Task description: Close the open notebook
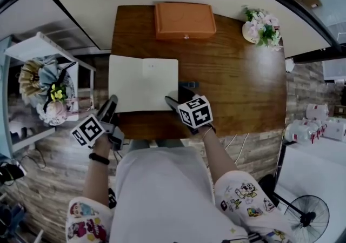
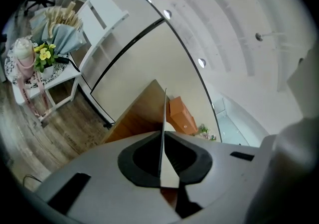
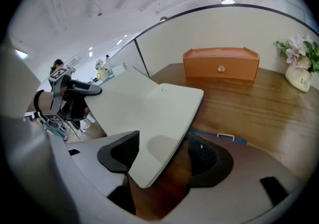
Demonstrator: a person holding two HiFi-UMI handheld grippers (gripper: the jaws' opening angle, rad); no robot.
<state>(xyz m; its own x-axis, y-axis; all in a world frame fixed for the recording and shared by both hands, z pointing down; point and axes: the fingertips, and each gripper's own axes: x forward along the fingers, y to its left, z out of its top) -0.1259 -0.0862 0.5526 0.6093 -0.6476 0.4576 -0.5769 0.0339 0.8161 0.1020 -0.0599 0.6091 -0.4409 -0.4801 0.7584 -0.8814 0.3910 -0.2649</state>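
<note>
The open notebook (image 1: 143,82) lies with white pages up on the brown desk (image 1: 243,90). My left gripper (image 1: 112,101) is shut on the notebook's left leaf, which stands edge-on as a thin sheet (image 2: 163,118) between its pads (image 2: 142,161). In the right gripper view that leaf (image 3: 119,98) is lifted off the desk at the left gripper (image 3: 75,88). My right gripper (image 1: 172,101) stands open astride the notebook's near right corner (image 3: 154,163), the pads apart on either side. A blue cover edge (image 3: 222,137) shows beside the pages.
An orange box (image 1: 185,20) stands at the desk's back edge, with a vase of flowers (image 1: 262,28) at the back right. A white side table with a bouquet (image 1: 46,88) is to the left. A floor fan (image 1: 308,217) stands at the lower right.
</note>
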